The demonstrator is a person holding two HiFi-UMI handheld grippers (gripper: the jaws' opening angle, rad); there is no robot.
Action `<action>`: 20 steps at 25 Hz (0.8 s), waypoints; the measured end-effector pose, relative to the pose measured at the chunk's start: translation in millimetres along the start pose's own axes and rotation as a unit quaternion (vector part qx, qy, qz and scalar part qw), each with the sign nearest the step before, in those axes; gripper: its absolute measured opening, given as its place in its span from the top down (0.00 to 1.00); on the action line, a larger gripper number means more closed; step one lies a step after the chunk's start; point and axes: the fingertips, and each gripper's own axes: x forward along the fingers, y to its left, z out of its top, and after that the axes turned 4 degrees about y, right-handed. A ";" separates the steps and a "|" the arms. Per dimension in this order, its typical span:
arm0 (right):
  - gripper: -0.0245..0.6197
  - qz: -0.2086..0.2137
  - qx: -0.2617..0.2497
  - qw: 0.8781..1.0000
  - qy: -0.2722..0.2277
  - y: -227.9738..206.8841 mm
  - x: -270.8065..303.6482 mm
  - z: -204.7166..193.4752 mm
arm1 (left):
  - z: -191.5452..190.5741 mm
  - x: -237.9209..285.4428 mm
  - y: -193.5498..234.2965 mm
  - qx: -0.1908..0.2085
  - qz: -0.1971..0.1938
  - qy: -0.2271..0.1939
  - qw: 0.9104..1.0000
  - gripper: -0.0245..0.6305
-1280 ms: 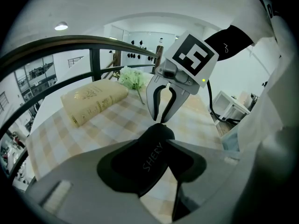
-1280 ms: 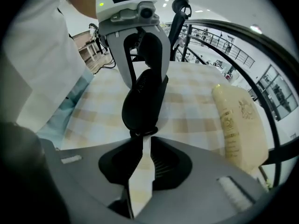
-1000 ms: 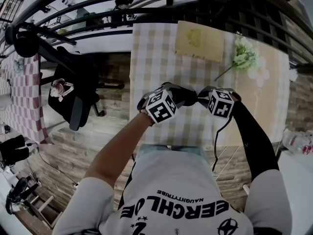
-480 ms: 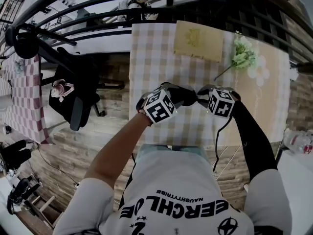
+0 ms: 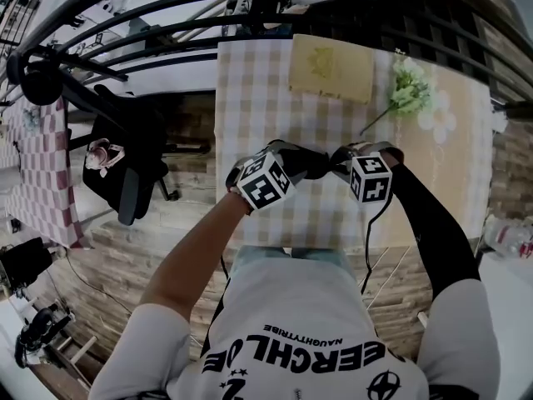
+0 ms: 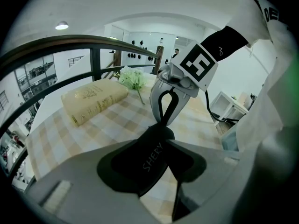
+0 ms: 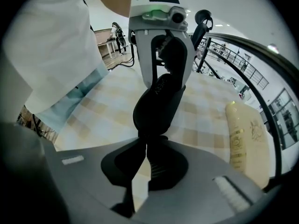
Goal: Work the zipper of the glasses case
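Observation:
A black glasses case (image 5: 319,163) hangs over the checked table between my two grippers. My left gripper (image 6: 154,146) is shut on it, and the print "SHERY" shows on the case (image 6: 150,161) between its jaws. My right gripper (image 7: 147,146) has just been closing. Its tips now meet on the near end of the case (image 7: 159,104), with only a thin slit between them. The zipper pull is too small to make out. In the head view the left gripper (image 5: 300,163) and the right gripper (image 5: 337,163) face each other, tip to tip.
A beige book (image 5: 331,67) lies at the table's far side, with a sprig of pale flowers (image 5: 410,94) to its right. A black railing (image 5: 250,7) runs behind the table. A black chair (image 5: 125,157) stands on the floor to the left.
The right gripper's marker cube has rolled a little and now sits squarer to the camera. Both hands keep their places, with the case still between them.

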 end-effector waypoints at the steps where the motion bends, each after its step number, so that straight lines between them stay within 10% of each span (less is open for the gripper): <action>1: 0.91 0.002 -0.002 1.000 0.005 0.2 -1.2 -0.8 | 0.3 0.3 0.0 0.000 0.000 0.000 1.000 0.69; 13: 0.92 -0.045 0.000 0.993 0.107 6.9 -1.2 0.4 | 0.3 0.9 0.6 -0.002 0.009 0.001 1.000 0.69; 20: 0.92 -0.172 0.114 0.960 0.191 8.1 -3.6 -2.0 | 1.4 0.8 -0.2 -0.004 0.012 0.000 1.000 0.69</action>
